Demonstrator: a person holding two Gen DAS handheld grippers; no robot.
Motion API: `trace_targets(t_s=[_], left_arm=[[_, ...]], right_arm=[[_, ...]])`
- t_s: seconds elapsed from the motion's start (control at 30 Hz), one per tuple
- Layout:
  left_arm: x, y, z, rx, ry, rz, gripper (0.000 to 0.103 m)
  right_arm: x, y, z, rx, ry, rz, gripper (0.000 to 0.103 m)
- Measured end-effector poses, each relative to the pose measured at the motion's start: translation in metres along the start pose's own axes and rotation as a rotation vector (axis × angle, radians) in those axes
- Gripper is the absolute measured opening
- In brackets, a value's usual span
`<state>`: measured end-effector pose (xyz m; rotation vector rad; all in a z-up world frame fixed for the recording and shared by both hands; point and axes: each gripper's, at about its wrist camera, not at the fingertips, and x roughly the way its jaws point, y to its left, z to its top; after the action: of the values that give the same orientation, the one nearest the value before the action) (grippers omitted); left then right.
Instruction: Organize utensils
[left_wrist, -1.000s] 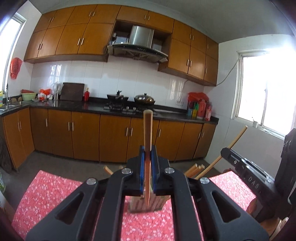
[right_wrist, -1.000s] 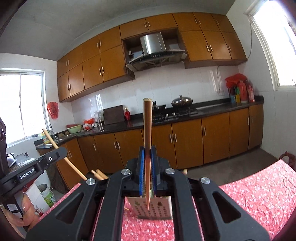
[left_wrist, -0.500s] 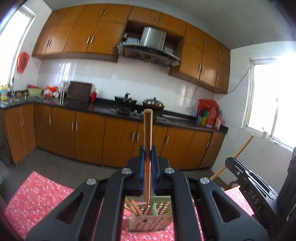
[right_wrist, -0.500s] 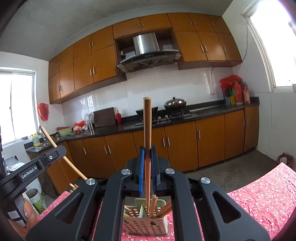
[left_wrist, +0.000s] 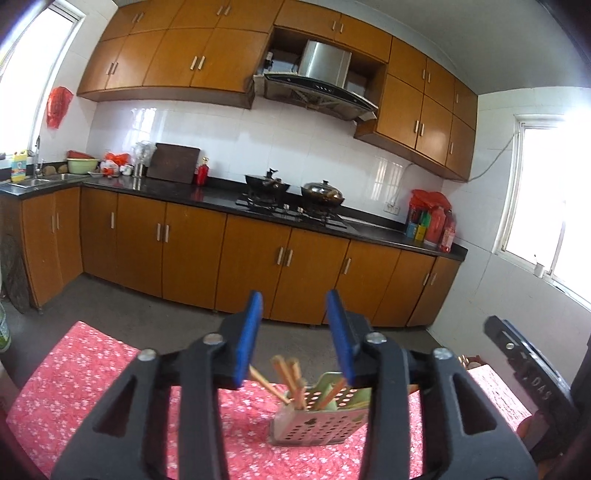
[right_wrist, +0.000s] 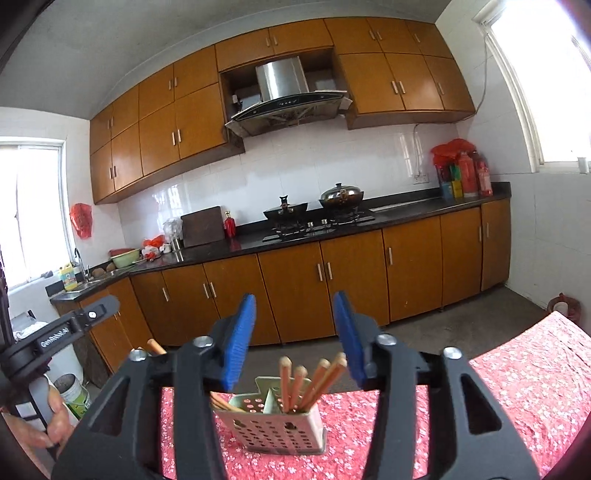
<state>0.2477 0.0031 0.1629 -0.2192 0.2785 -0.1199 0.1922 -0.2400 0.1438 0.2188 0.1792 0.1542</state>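
Above perforated holder (right_wrist: 275, 428) | left tongs (left_wrist: 295, 334) opening, empty | right tongs (right_wrist: 293, 338) opening, empty | chopsticks (right_wrist: 286, 382) inside

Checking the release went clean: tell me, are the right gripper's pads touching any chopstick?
Apart. In the right wrist view the opening right gripper has nothing between its pads; the chopsticks stand below in the holder.

Right hand-held gripper (right_wrist: 293, 334) opening (empty), chopsticks (right_wrist: 308, 382) in holder (right_wrist: 273, 430)

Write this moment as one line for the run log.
left claw: opening, empty | right claw: opening, empty | chopsticks: standing in holder | holder: upright on red cloth
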Motion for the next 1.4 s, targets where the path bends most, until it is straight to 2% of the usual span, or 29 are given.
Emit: trace_targets(t_s=[0.1, 0.17, 0.2, 0.27, 0.33, 0.53, 0.83, 1.1, 1.4], left_arm=[[-0.024, 0.007, -0.009, 0.030, -0.007, 0.032, 0.057], [-0.042, 0.014, -0.022, 0.052, 0.001, 0.045, 0.072], [-0.049, 0.016, -0.030, 0.064, 0.009, 0.053, 0.076], [-0.062, 0.019, -0.045, 0.089, 0.022, 0.057, 0.091], [-0.081, 0.022, -0.070, 0.126, 0.029, 0.077, 0.099], [-0.115, 0.022, -0.137, 0.239, 0.080, 0.155, 0.099], [-0.140, 0.030, -0.194, 0.208, 0.129, 0.145, 0.099], [-0.148, 0.029, -0.214, 0.220, 0.136, 0.157, 0.099], [-0.154, 0.026, -0.219, 0.228, 0.115, 0.153, 0.099]], right_arm=[[-0.017, -0.004, -0.004, 0.004, 0.012, 0.000, 0.064], [-0.030, -0.003, -0.013, -0.010, 0.028, -0.004, 0.080], [-0.037, -0.001, -0.020, -0.021, 0.036, -0.006, 0.084], [-0.046, 0.002, -0.030, -0.040, 0.049, -0.012, 0.098], [-0.059, 0.009, -0.048, -0.082, 0.060, -0.035, 0.101], [-0.083, 0.020, -0.095, -0.144, 0.113, -0.114, 0.101], [-0.105, 0.030, -0.155, -0.220, 0.182, -0.125, 0.101], [-0.114, 0.021, -0.180, -0.154, 0.257, -0.123, 0.101], [-0.124, 0.015, -0.178, -0.131, 0.228, -0.149, 0.101]])
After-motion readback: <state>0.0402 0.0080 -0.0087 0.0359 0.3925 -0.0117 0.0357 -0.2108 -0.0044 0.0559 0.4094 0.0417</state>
